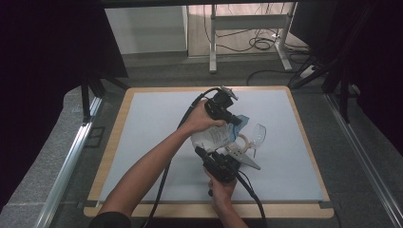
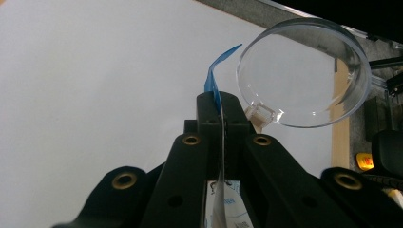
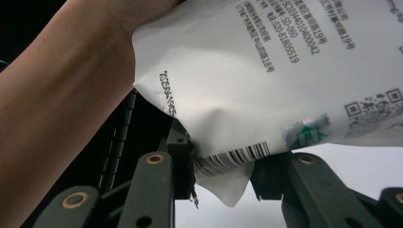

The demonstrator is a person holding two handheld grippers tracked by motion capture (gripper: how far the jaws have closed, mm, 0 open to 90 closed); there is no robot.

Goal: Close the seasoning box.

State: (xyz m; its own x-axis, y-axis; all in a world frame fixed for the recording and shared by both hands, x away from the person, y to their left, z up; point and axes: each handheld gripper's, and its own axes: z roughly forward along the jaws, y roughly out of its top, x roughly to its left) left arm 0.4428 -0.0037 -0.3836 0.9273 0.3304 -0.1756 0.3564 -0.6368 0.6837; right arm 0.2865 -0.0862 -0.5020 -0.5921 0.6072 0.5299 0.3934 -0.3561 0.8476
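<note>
white pouch (image 3: pixel 266 80): crinkled, black print, barcode, blue top strip.

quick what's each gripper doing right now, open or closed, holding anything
Left gripper: closed, pinching the blue-edged top of the white pouch.
Right gripper: closed on the pouch's bottom corner, by the barcode.

A clear glass (image 1: pixel 257 134) lay on its side on the desk (image 1: pixel 157 118), near centre. Black cables (image 1: pixel 259 43) trailed across the floor at twelve o'clock.
</note>
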